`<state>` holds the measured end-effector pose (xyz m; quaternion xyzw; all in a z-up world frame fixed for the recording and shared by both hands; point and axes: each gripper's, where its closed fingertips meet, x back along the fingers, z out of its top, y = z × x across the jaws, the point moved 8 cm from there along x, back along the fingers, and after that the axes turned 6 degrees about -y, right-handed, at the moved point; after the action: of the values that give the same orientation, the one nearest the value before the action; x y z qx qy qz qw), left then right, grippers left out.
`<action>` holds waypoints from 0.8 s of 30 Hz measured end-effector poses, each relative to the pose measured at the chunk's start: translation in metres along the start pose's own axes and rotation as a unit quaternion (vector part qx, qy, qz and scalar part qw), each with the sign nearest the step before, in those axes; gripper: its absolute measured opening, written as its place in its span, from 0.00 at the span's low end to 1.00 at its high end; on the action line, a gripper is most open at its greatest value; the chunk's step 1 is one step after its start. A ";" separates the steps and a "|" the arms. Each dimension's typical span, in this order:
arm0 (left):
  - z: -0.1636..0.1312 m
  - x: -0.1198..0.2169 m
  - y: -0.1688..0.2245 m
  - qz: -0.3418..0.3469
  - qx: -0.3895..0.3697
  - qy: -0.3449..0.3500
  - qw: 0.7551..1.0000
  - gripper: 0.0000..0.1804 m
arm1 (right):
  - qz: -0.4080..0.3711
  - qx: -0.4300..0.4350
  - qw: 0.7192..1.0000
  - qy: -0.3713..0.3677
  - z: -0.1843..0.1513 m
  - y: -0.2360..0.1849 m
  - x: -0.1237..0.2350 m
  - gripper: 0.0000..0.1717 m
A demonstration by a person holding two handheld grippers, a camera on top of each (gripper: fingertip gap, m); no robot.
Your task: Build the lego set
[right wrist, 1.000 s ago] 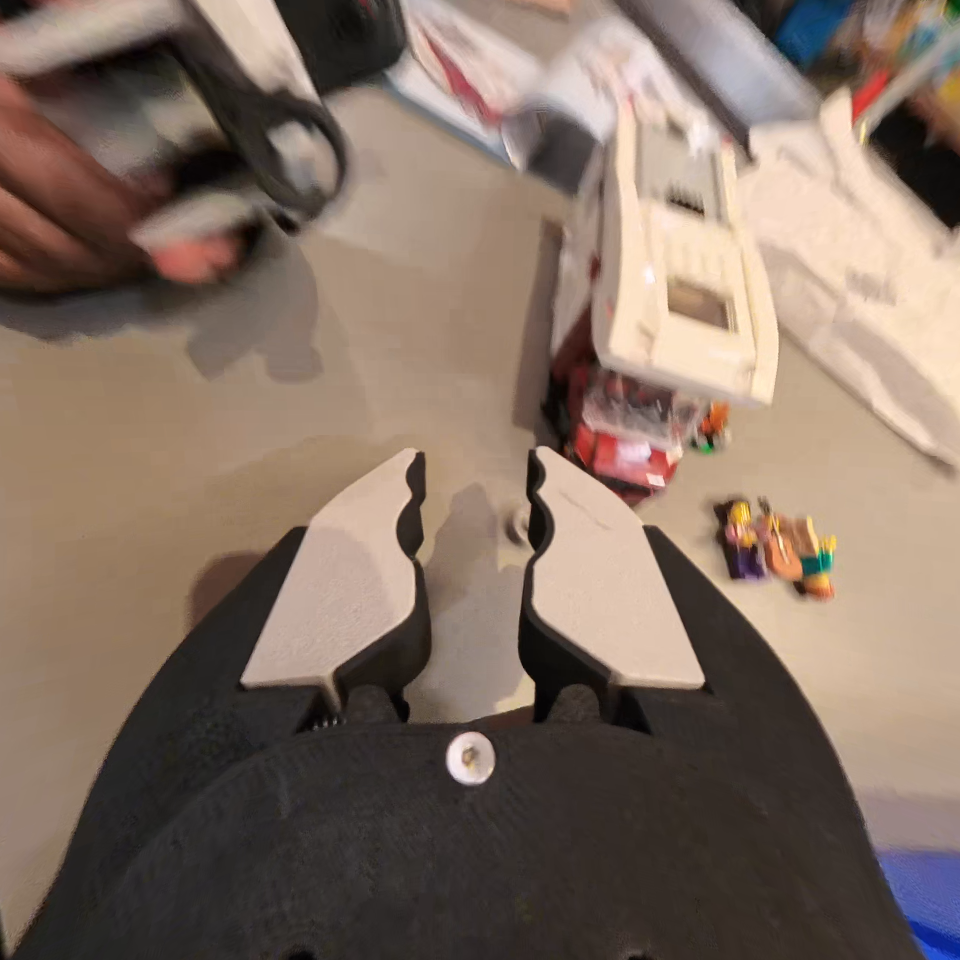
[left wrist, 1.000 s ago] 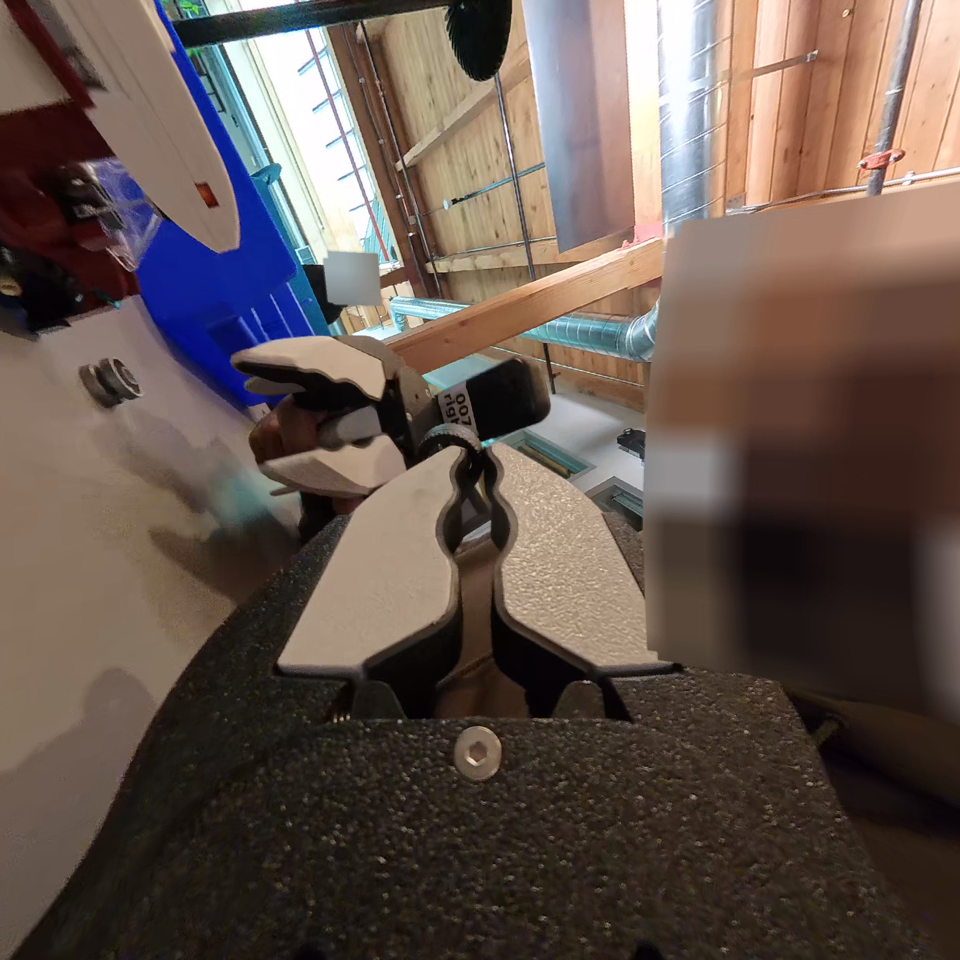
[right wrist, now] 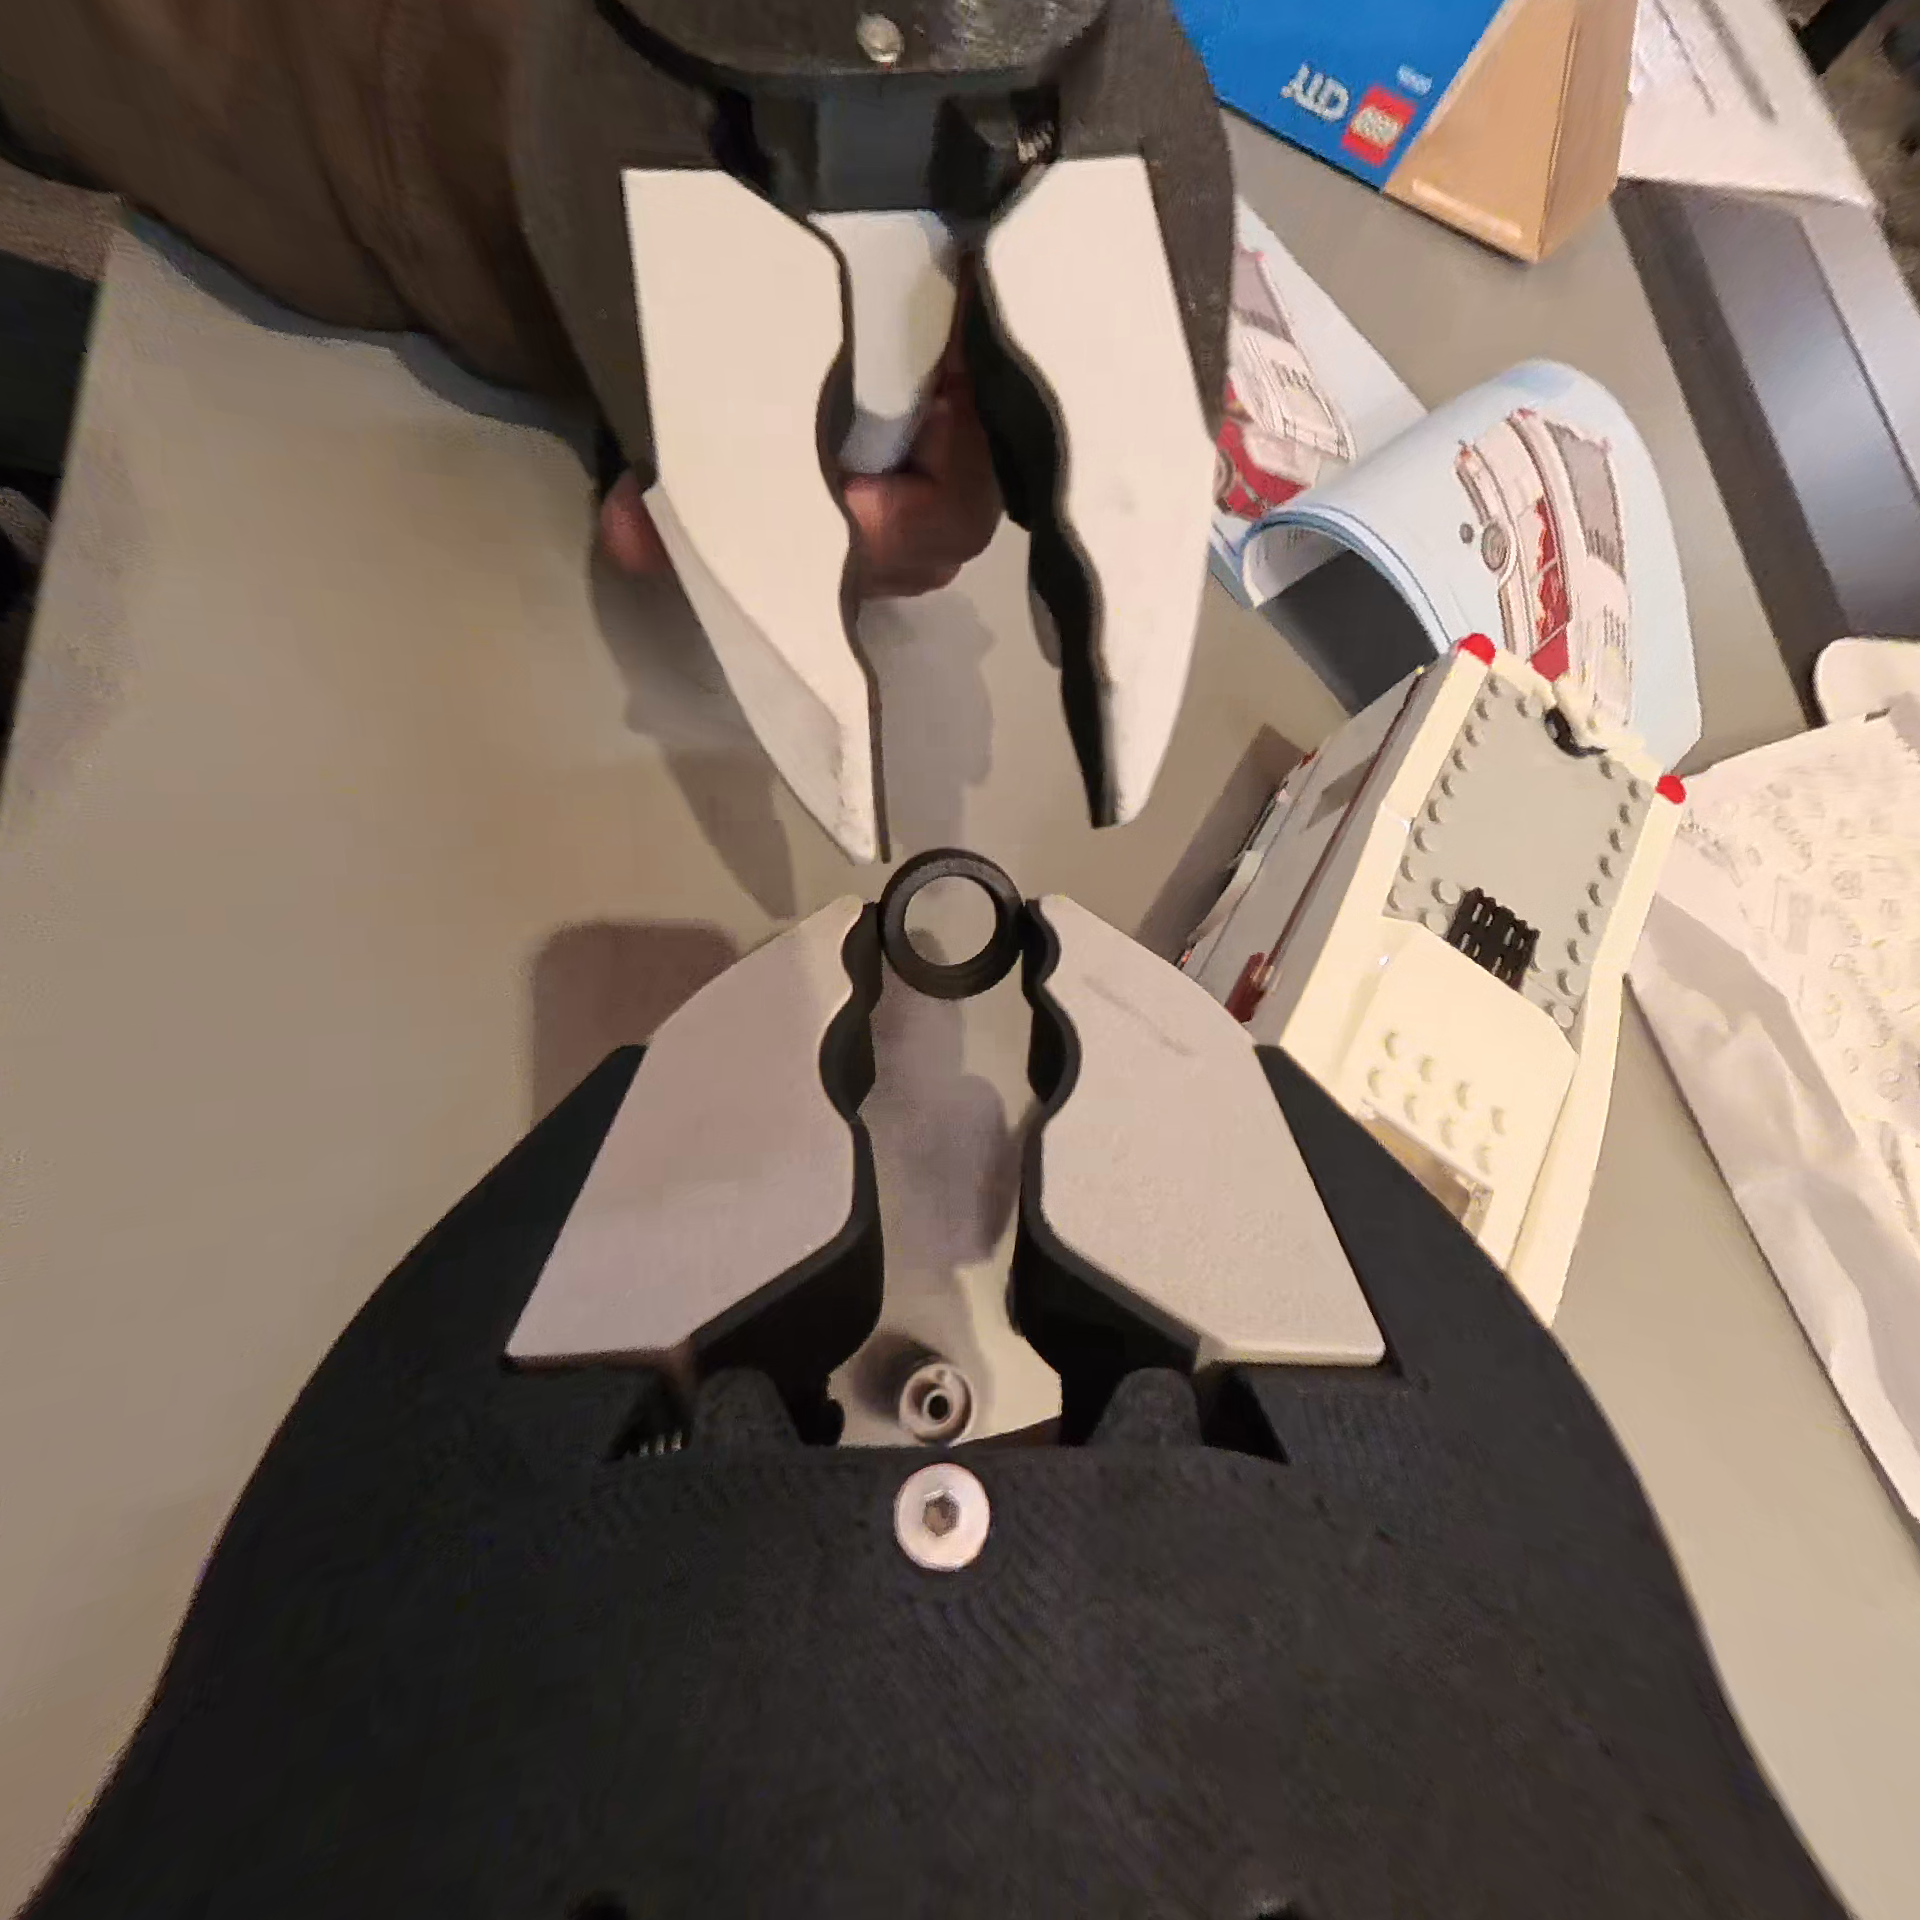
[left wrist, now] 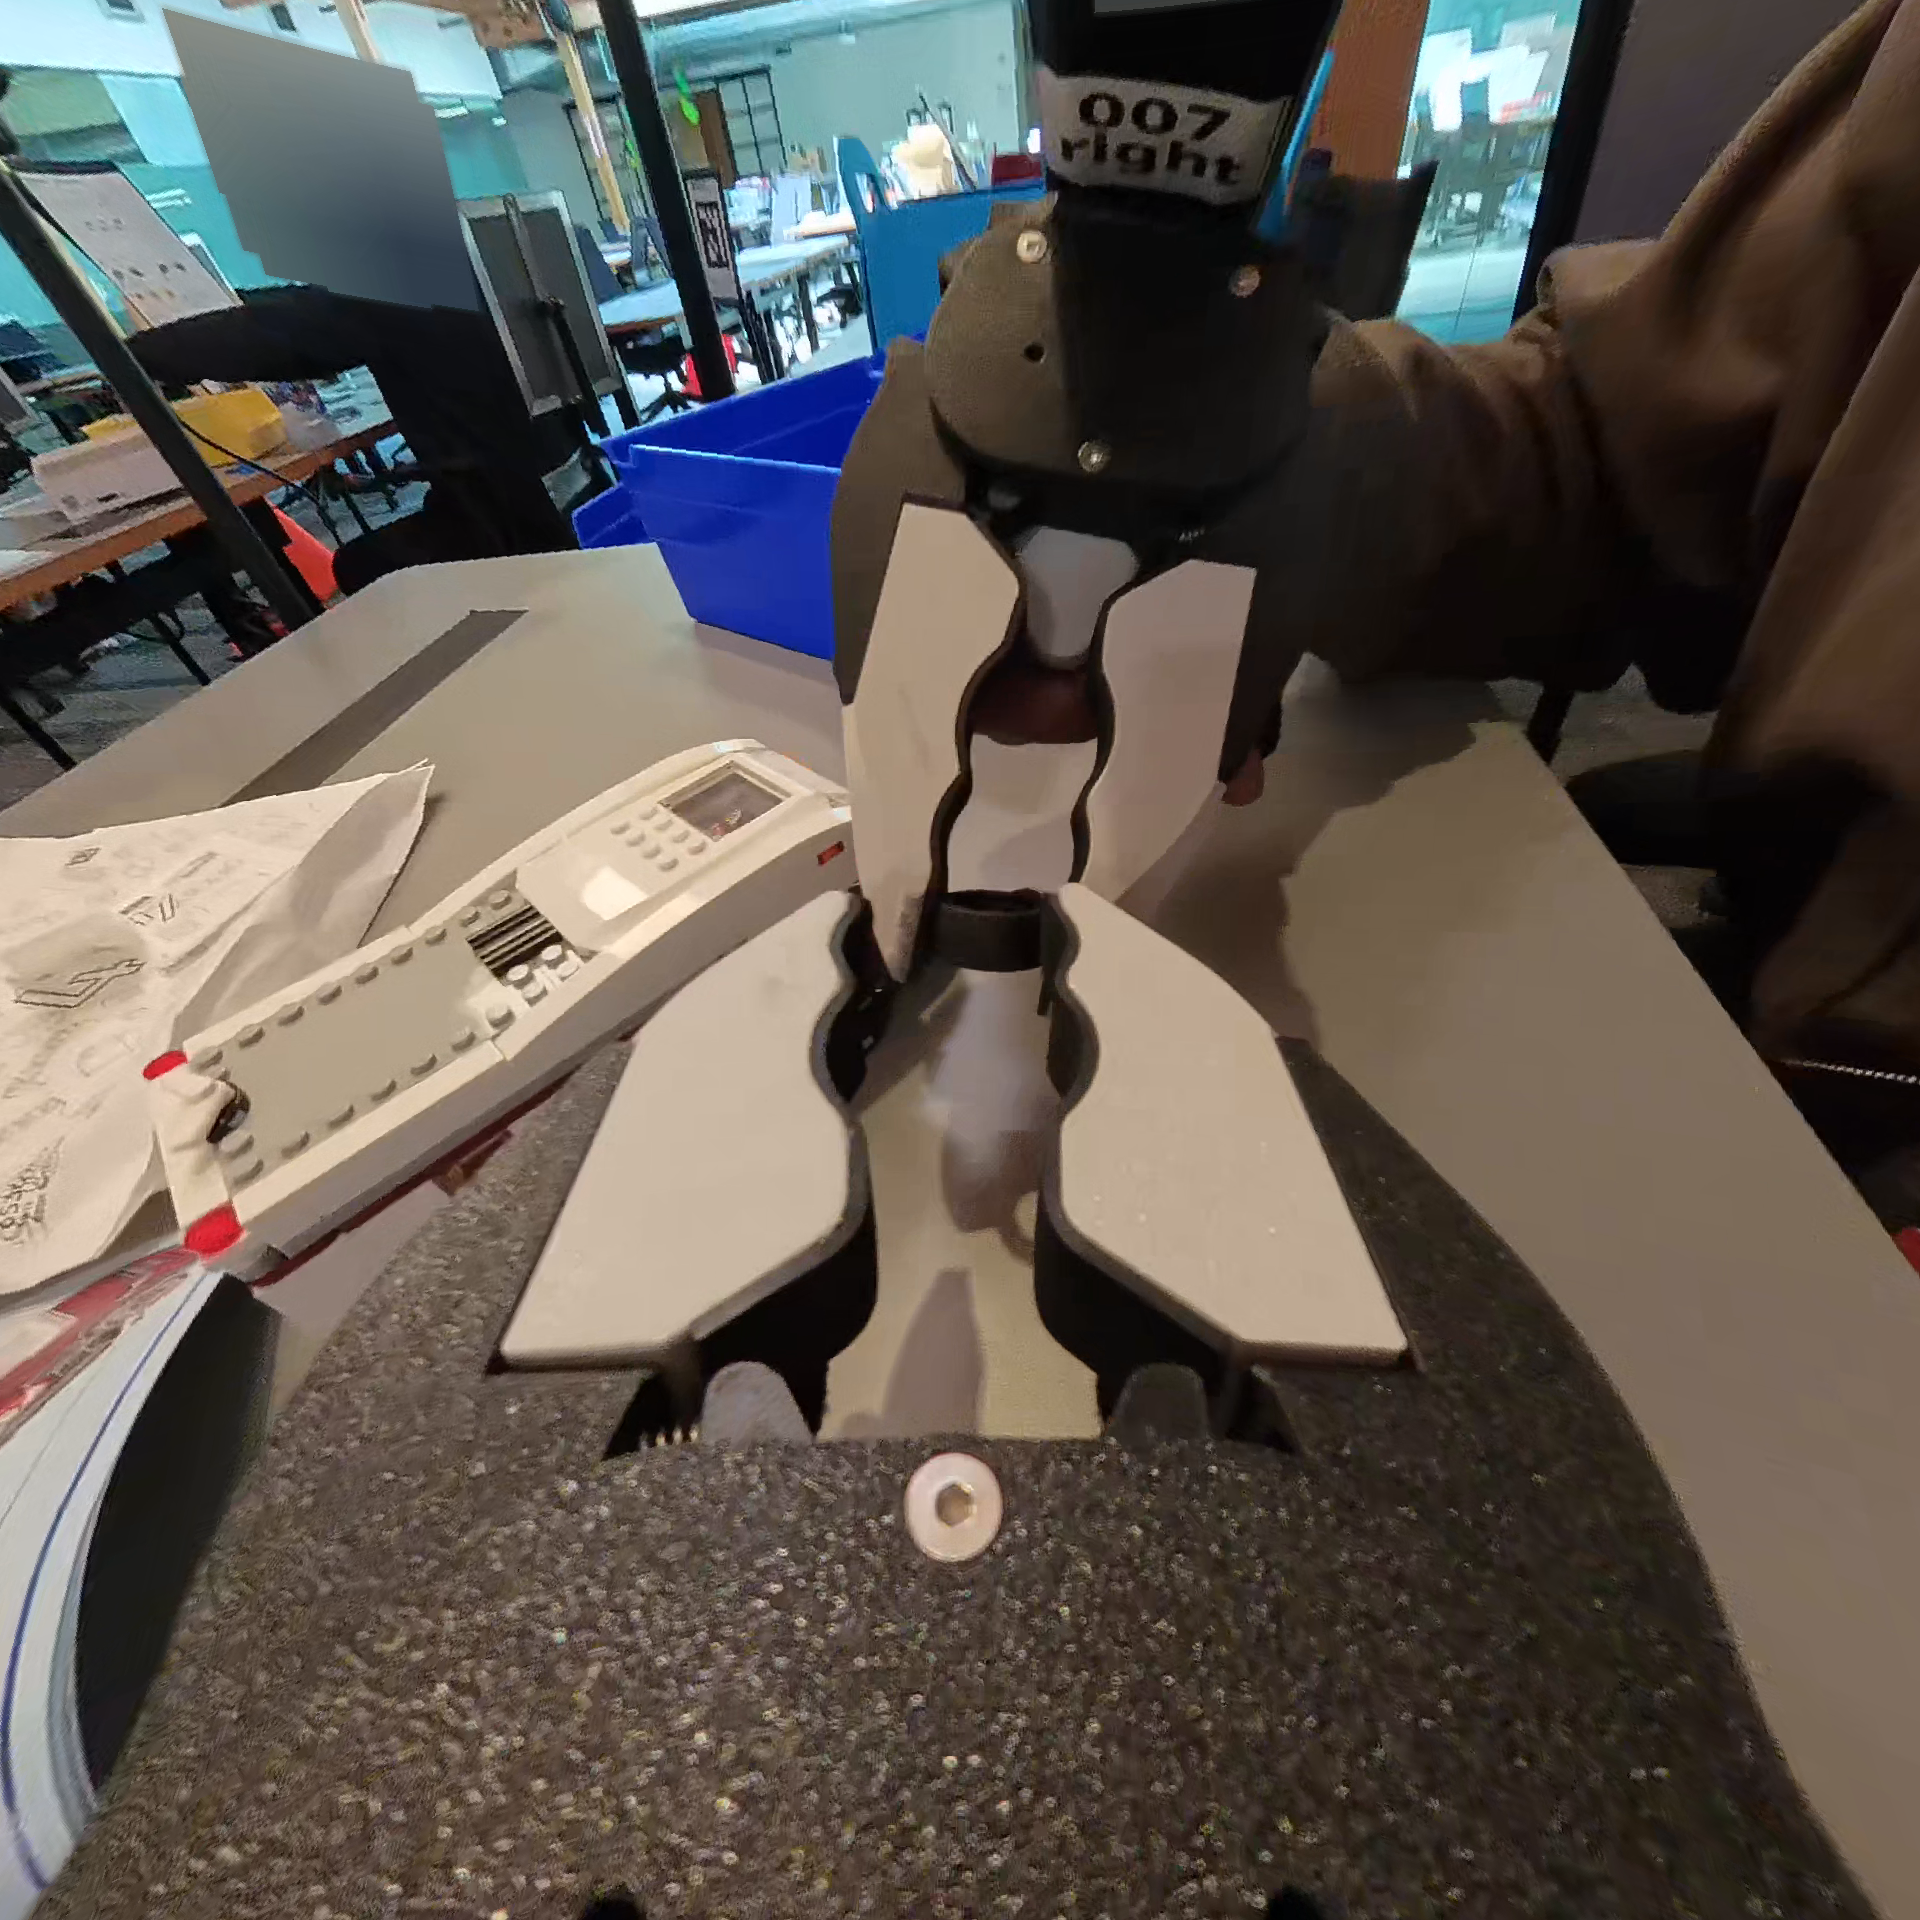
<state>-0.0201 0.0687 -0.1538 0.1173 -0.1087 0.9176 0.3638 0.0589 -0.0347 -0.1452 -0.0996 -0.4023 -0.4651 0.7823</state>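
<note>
My right gripper (right wrist: 948,912) is shut on a small black ring (right wrist: 948,925), with both fingertips pressed on its sides, just above the grey table (right wrist: 312,935). My left gripper (left wrist: 954,899) faces it tip to tip. Its fingers are open and stop just short of the ring, which also shows in the left wrist view (left wrist: 987,932). In the right wrist view the left gripper (right wrist: 992,831) comes down from the top and holds nothing. A white and red brick-built vehicle (right wrist: 1455,987) lies beside both grippers and shows in the left wrist view too (left wrist: 468,997).
A small grey wheel hub (right wrist: 935,1403) lies on the table under my right gripper. An open instruction booklet (right wrist: 1507,499), crumpled paper bags (left wrist: 156,935), a blue box (right wrist: 1403,83) and blue bins (left wrist: 748,520) surround the vehicle. A person's brown sleeve (left wrist: 1662,468) is behind. Less than 4 cm separates the two grippers' tips.
My right gripper was open and empty over the table; now it is shut on the black ring. My left gripper swung down from facing the ceiling and its fingers stand wider apart.
</note>
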 end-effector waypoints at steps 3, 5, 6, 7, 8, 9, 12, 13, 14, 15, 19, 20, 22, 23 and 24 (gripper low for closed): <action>-0.009 -0.001 0.001 -0.019 0.023 -0.015 0.999 0.15 | 0.009 -0.011 1.000 0.003 -0.003 0.003 -0.006 0.15; -0.010 0.000 0.001 -0.015 0.018 -0.018 1.000 0.15 | 0.007 -0.007 1.000 -0.006 -0.004 0.002 -0.008 0.15; -0.010 0.000 0.001 -0.018 0.020 -0.018 0.999 0.15 | 0.006 -0.003 1.000 -0.011 -0.004 0.001 -0.008 0.15; -0.010 0.000 0.001 -0.020 0.025 -0.021 0.999 0.14 | 0.002 -0.002 1.000 -0.015 -0.004 0.001 -0.009 0.15; -0.010 0.000 0.000 -0.021 0.028 -0.023 0.999 0.13 | -0.002 0.000 1.000 -0.017 -0.003 0.000 -0.009 0.15; -0.011 0.000 0.000 -0.022 0.030 -0.023 0.999 0.12 | -0.006 0.002 1.000 -0.018 -0.003 0.000 -0.008 0.15; -0.011 0.000 0.002 -0.028 0.025 -0.027 0.999 0.11 | -0.011 0.005 1.000 -0.015 -0.001 -0.003 -0.006 0.15; -0.011 -0.001 0.003 -0.028 0.021 -0.029 0.999 0.11 | -0.011 0.006 1.000 -0.012 0.000 -0.004 -0.004 0.15; -0.011 -0.001 0.004 -0.029 0.017 -0.029 0.999 0.11 | -0.015 0.009 1.000 -0.013 0.000 -0.005 -0.004 0.15; -0.011 -0.001 0.004 -0.030 0.015 -0.029 0.999 0.11 | -0.020 0.013 1.000 -0.014 0.000 -0.006 -0.004 0.15; -0.011 0.000 0.006 -0.033 0.008 -0.027 0.999 0.12 | -0.022 0.015 1.000 -0.012 0.000 -0.010 -0.005 0.15; -0.011 0.000 0.007 -0.035 0.005 -0.027 0.999 0.12 | -0.022 0.015 1.000 -0.011 0.000 -0.011 -0.005 0.15; -0.011 -0.001 0.008 -0.038 -0.001 -0.029 0.999 0.13 | -0.023 0.015 1.000 -0.007 0.001 -0.012 -0.005 0.15; -0.011 -0.001 0.008 -0.039 -0.003 -0.029 0.999 0.13 | -0.022 0.015 1.000 -0.006 0.001 -0.013 -0.006 0.15; -0.011 -0.001 0.008 -0.038 -0.002 -0.029 0.999 0.12 | -0.024 0.016 1.000 -0.007 0.002 -0.013 -0.006 0.15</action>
<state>-0.0268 0.0657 -0.1656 0.1473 -0.1160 0.8991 0.3956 0.0462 -0.0372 -0.1512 -0.0807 -0.4169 -0.4768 0.7697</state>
